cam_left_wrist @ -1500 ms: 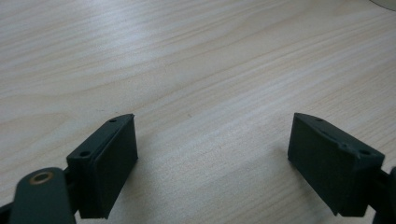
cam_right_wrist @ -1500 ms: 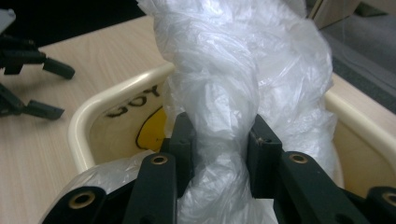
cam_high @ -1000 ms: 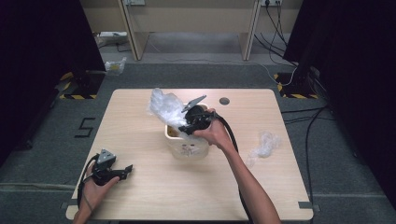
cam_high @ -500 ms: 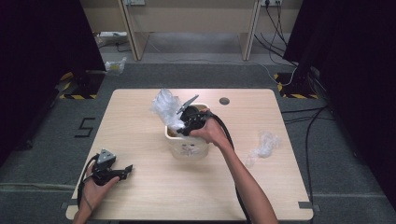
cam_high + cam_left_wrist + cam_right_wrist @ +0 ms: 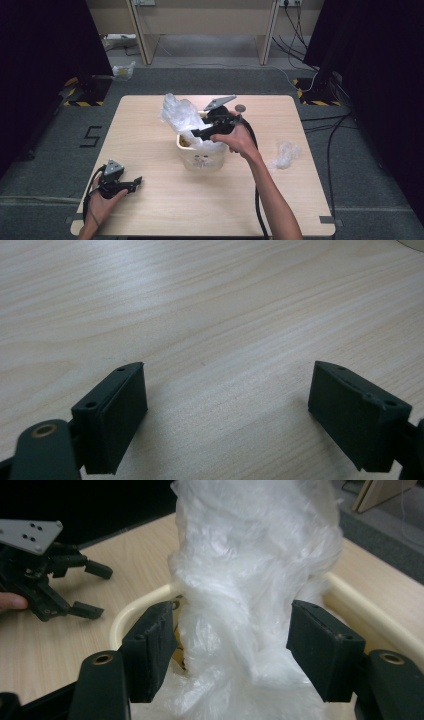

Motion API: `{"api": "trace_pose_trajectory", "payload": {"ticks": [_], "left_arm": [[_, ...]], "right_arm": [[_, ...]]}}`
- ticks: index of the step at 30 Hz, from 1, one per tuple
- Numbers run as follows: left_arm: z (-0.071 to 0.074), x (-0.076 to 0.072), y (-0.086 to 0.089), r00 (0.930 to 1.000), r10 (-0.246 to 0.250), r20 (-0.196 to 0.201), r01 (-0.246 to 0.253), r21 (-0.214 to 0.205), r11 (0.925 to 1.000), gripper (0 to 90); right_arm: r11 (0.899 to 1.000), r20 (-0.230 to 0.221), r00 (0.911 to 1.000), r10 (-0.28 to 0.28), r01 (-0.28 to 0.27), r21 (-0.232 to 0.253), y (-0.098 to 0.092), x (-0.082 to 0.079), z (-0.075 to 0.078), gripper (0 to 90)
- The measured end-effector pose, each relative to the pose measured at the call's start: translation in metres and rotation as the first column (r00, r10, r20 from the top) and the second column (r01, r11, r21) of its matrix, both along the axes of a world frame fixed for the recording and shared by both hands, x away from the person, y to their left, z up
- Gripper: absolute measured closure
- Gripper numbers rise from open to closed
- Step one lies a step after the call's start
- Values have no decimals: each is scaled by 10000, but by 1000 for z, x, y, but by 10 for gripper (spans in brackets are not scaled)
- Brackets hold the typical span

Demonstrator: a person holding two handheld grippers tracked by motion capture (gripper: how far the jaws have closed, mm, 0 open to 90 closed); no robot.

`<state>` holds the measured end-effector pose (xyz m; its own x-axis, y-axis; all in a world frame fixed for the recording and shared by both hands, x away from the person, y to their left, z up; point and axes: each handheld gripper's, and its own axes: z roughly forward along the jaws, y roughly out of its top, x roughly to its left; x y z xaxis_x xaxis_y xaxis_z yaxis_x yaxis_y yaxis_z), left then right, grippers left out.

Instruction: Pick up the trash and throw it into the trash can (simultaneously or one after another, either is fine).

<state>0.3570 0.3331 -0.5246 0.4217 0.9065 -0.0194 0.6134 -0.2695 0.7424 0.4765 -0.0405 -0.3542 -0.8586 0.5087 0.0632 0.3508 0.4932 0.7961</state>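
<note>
At the frame's centre, the clear plastic bag (image 5: 182, 116) was stuffed only partway into the cream bucket (image 5: 200, 157), most of it billowing above the rim toward upper left, so pushing it down remained. The right gripper (image 5: 196, 133) had just been opening, its jaws now released around the plastic, where earlier they pinched it. At lower left, the left gripper (image 5: 135, 182) rested spread and empty on the table (image 5: 165, 210).

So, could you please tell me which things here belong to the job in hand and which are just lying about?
In the job: clear plastic bag, cream bin, right tool.

Lying about: crumpled plastic wrap, small dark disc, resting left tool.
</note>
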Motion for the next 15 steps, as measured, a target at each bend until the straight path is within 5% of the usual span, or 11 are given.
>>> {"api": "trace_pose_trajectory", "payload": {"ticks": [5, 15], "left_arm": [[0, 0, 0, 10000, -2, 2, 2, 3, 10000, 148], [0, 0, 0, 10000, -2, 2, 2, 0, 10000, 148]], "right_arm": [[9983, 430, 9983, -403, 384, 439, -16, -4, 12, 389], [9910, 886, 9880, -1263, 1217, 553, -44, -9, 21, 390]]}}
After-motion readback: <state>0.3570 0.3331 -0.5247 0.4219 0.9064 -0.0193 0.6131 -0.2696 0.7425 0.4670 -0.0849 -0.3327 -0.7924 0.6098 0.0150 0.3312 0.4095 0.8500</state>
